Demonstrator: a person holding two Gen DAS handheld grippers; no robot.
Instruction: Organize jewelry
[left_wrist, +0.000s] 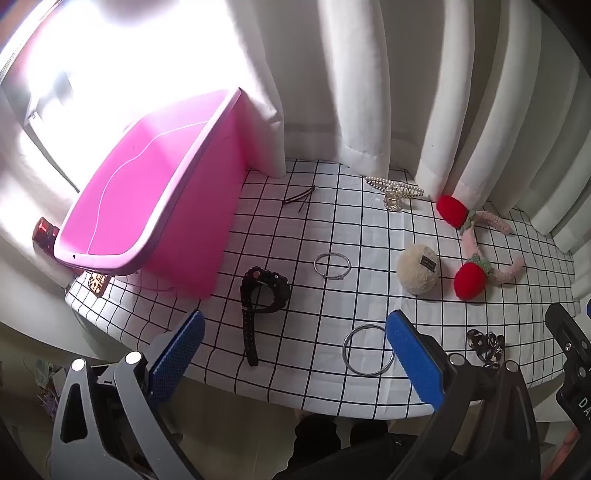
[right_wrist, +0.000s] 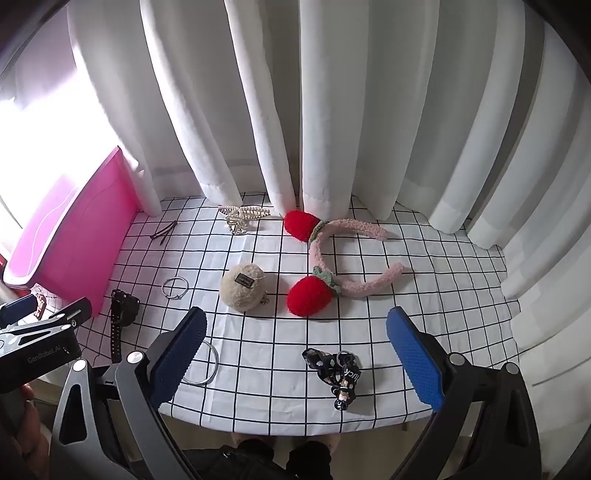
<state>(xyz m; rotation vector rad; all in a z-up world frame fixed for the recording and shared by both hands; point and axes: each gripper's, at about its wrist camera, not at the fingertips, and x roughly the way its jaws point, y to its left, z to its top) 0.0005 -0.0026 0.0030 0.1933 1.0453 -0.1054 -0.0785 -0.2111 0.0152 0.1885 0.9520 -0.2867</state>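
Observation:
A pink bin (left_wrist: 155, 206) (right_wrist: 70, 236) stands at the table's left. On the checked cloth lie a black watch (left_wrist: 258, 295) (right_wrist: 120, 317), a small silver bangle (left_wrist: 331, 264) (right_wrist: 176, 287), a large silver ring (left_wrist: 364, 350) (right_wrist: 207, 363), a pearl hair claw (left_wrist: 395, 190) (right_wrist: 242, 216), a fluffy beige ball (left_wrist: 419, 269) (right_wrist: 245, 288), a pink strawberry headband (left_wrist: 476, 243) (right_wrist: 332, 266) and a black keychain strap (left_wrist: 485, 345) (right_wrist: 338, 373). My left gripper (left_wrist: 295, 347) is open above the near edge, by the watch and ring. My right gripper (right_wrist: 295, 347) is open above the strap.
White curtains (right_wrist: 332, 110) hang along the back of the table. A thin dark hair clip (left_wrist: 301, 197) (right_wrist: 164, 230) lies near the bin. A small patterned item (left_wrist: 96, 283) lies at the table's left corner, below the bin. The table's front edge (right_wrist: 295, 428) is close below both grippers.

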